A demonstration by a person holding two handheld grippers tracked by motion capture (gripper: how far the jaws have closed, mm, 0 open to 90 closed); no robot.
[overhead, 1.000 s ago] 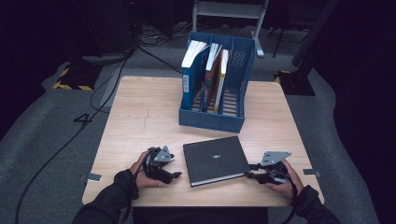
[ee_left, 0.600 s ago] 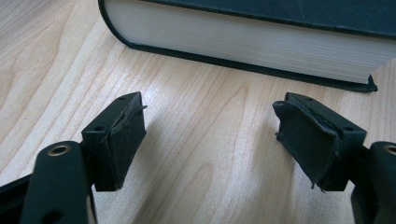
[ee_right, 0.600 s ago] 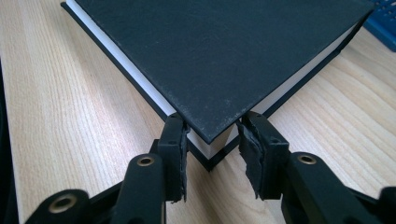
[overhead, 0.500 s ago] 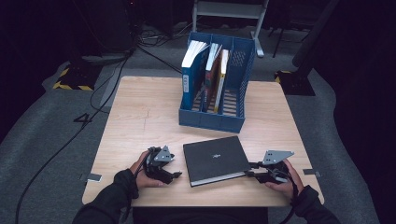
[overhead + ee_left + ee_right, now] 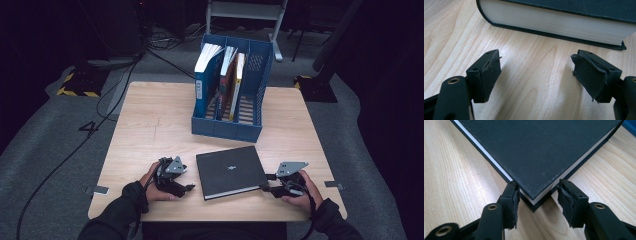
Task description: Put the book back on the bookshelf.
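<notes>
Hardcover book (image 5: 231,171) w/ black cover lies flat on the worktop (image 5: 150,125), near the person's edge, between the two hands and just in front of the blue file rack (image 5: 252,131), which holds a few upright books (image 5: 220,80). Right gripper (image 5: 537,197) sits at the book's near right corner: its fingers (image 5: 512,202) have just been opening, the corner is between them, but in the right gripper view the pads stand a little off the cover edges on both sides, so no pinch now. Left gripper (image 5: 536,75) rests on the wood just beside the book's left side, fingers spread wide w/ nothing between, page block visible ahead of them. Judgement: the step in hand looks like regripping or releasing the book at the corner. To do it well, if a lift comes, it is better to take more than the corner tip, i.e. slide the right fingers deeper along one edge so the pads press cover and pages together, and bring the left gripper to the opposite edge for support, since a thick book held by one corner may swing or fan open. Hard to make out: the small silver mark on the cover is too small to read, the titles in the rack are not legible, and the rack's rightmost slot can't be checked well from the high view.
</notes>
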